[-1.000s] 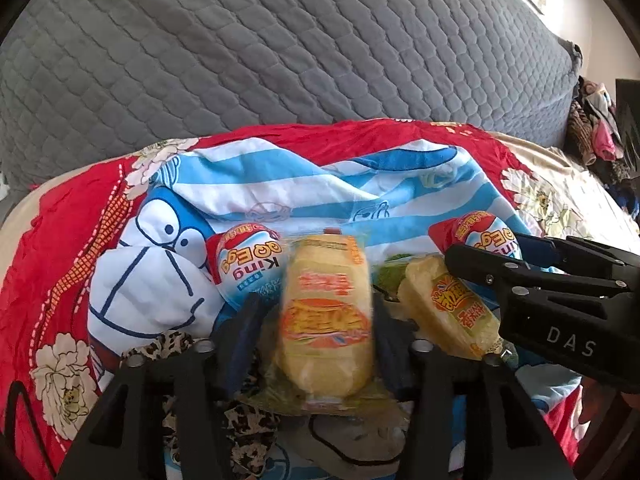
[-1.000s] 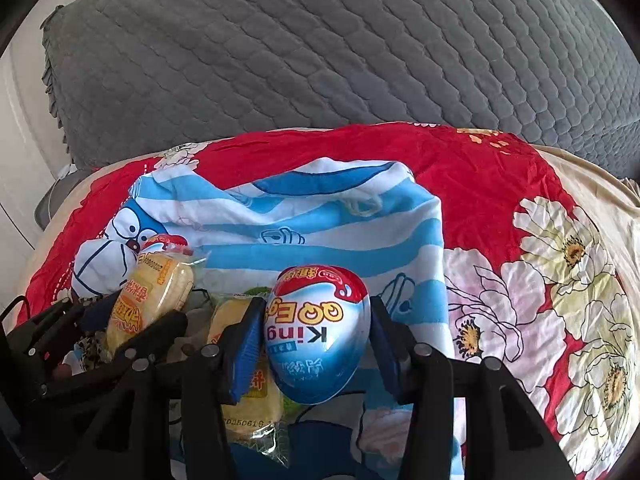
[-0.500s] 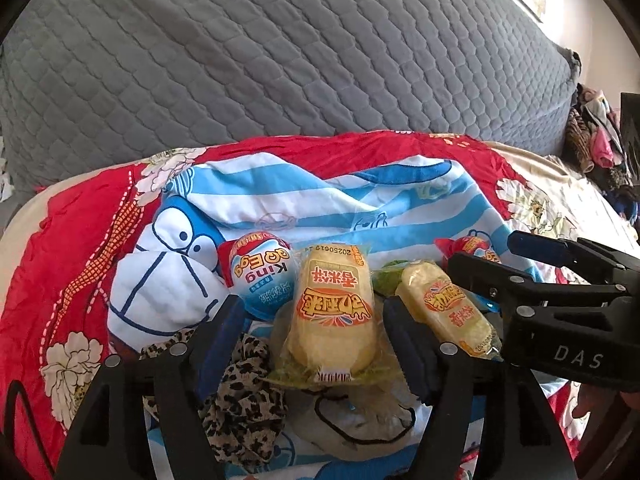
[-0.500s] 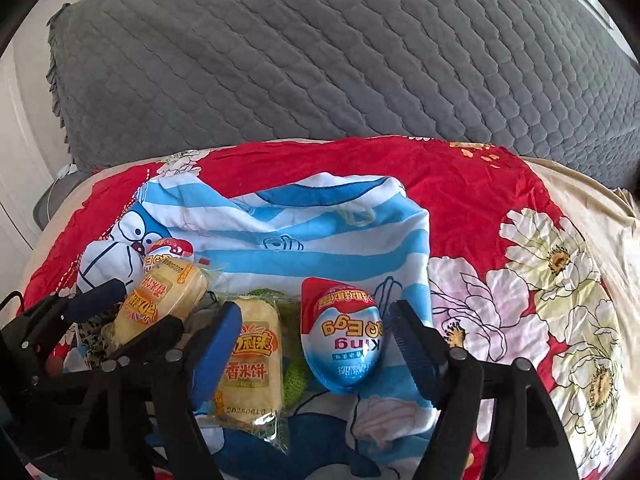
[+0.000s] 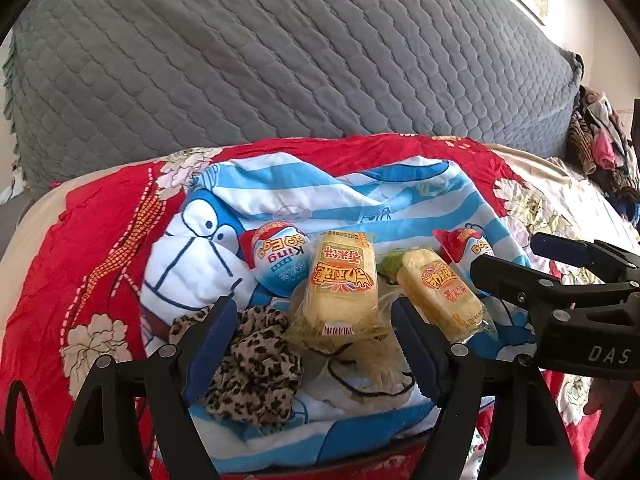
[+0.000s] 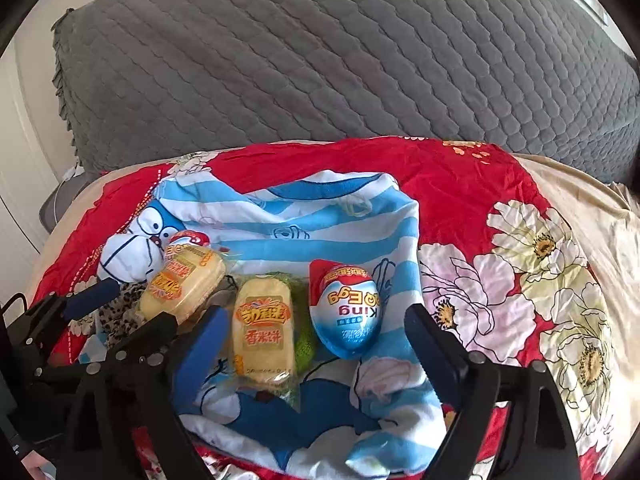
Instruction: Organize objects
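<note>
snack packs lie in a row on the blue-striped cartoon blanket [image 6: 320,224], which is spread over the red floral bedsheet [image 6: 460,184] of a bed, in front of a grey quilted headboard cover [image 6: 320,60]. from the left of the right wrist view: a yellow rice cake pack [image 6: 182,284], a second rice cake pack [image 6: 262,336], then a blue king egg [image 6: 347,314]. a green item shows between the second pack and the egg; its identity cannot be determined. the left wrist view shows another king egg [image 5: 280,262] at the far left end of the row, just beside the first rice cake pack [image 5: 340,282].

left tool [image 5: 316,344]: jaws have just been opening and stand wide. the first rice cake pack lies just ahead of the gap, clear of both pads, so nothing is held. a leopard-print cloth [image 5: 256,360] sits by the left pad.

right tool [image 6: 314,354]: jaws have just been opening and stand wide. the egg and the second pack lie in the gap, resting on the blanket with no pad contact.

judgement: both items appear deliberately set down side by side, like with like, and released. the soft, creased blanket gives uneven support, so the rounded egg may roll if nudged on withdrawal.
</note>
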The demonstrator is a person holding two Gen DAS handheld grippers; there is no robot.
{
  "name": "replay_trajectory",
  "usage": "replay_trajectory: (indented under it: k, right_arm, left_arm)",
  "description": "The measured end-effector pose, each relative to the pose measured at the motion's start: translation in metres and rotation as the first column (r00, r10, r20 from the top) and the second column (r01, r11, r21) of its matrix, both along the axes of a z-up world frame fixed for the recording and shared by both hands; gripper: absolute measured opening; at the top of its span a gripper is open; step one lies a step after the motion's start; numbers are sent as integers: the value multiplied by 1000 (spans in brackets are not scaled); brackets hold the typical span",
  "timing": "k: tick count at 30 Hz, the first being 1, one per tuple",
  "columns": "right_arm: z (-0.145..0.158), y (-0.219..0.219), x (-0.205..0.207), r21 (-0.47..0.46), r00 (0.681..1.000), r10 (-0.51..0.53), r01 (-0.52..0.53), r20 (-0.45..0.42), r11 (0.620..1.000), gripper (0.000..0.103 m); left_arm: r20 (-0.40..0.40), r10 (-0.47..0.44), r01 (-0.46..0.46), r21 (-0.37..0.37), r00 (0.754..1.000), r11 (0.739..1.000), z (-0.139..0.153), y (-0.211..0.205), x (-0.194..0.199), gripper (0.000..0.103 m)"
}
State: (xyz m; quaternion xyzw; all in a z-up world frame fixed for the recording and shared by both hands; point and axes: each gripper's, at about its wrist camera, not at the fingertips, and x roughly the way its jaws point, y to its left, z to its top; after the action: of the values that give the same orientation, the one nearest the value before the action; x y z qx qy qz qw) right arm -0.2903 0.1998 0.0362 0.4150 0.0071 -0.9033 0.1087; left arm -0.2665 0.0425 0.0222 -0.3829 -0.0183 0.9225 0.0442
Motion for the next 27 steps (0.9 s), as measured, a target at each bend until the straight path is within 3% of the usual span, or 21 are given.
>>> replay_trajectory:
  k: [6, 27]
  right_arm:
    - [7, -1, 12, -3, 1000, -1, 1, -12, 1000, 100]
    - [20, -3, 76, -25, 999, 15, -16, -31, 1000, 101]
  left_arm:
    - [-3, 12, -12, 2, 1000, 1000, 8, -6, 9, 82]
    - [-29, 33, -32, 17, 999, 999, 32, -28, 72, 82]
